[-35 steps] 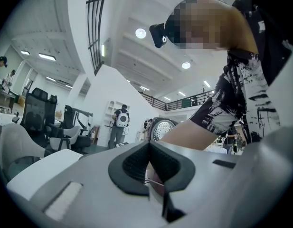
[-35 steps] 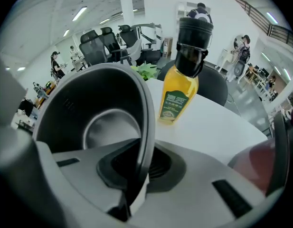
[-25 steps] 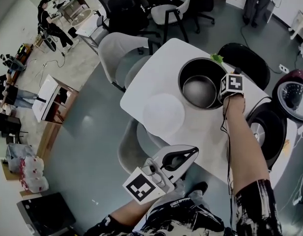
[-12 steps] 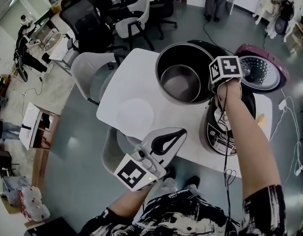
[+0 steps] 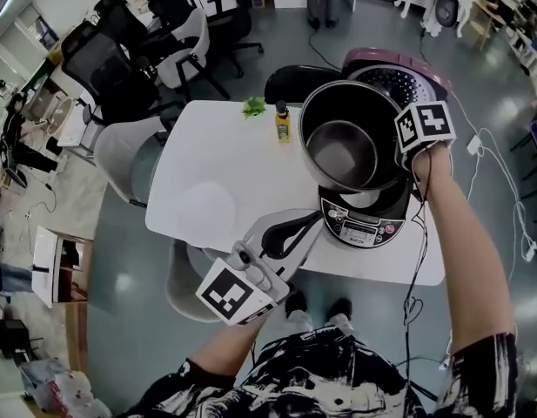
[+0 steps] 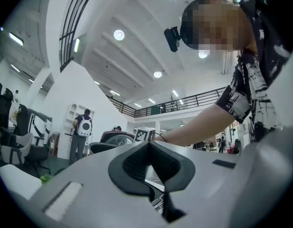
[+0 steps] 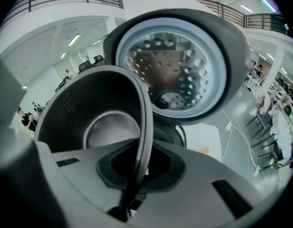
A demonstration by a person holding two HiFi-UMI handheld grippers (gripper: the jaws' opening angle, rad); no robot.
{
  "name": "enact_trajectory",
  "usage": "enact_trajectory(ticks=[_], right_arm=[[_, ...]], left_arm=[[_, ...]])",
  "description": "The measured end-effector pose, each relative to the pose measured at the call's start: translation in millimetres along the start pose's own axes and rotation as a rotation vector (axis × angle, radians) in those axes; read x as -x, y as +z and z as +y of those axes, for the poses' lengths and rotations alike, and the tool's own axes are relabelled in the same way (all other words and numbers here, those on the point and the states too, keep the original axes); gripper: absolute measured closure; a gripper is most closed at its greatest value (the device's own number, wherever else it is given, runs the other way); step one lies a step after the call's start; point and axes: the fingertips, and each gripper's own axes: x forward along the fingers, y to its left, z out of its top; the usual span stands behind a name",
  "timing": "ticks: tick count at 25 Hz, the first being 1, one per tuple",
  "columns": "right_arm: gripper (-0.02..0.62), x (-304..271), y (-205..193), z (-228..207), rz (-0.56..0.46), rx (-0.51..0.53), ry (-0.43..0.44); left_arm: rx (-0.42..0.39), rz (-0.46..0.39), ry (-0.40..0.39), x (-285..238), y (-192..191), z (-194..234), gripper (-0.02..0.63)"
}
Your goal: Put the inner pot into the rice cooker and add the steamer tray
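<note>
Right gripper point(image 7: 137, 169) fingers pinch only the inner pot point(image 5: 342, 151) rim — left gripper point(image 6: 148, 148) closed, empty — so the pot may swing, slip and strike the rice cooker point(image 5: 364, 223).

Garment: short-sleeved shirt point(image 5: 338, 377) in a black-and-white abstract print. Head: a small black camera point(image 6: 172, 38) is worn.

The left hand-held gripper point(image 5: 313, 220) has a pale grey shell with black pad lining and a white cube point(image 5: 226, 293) bearing black square markers. The right hand-held gripper point(image 7: 137, 170) has the same grey shell and black lining, with a matching marker cube point(image 5: 422, 126).

A thin black cable point(image 5: 415, 251) trails from the right unit beside the forearm.
</note>
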Motion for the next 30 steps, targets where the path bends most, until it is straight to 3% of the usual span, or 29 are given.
enact_trajectory(ticks=[8,15,30], right_arm=[[0.580,-11,-55,-58,0.050,-0.076,-0.051],[0.580,-34,-77,-77,0.063,-0.124,-0.068],[0.580,-74,-102,-91,0.124,-0.120,-0.165]], left_arm=[[-0.002,0.027,-0.025,-12,-5,-15,0.601],[-0.001,0.049,-0.001,-6,-10,-17,0.601],[0.019,0.069,0.046,5,-23,-3,0.601]])
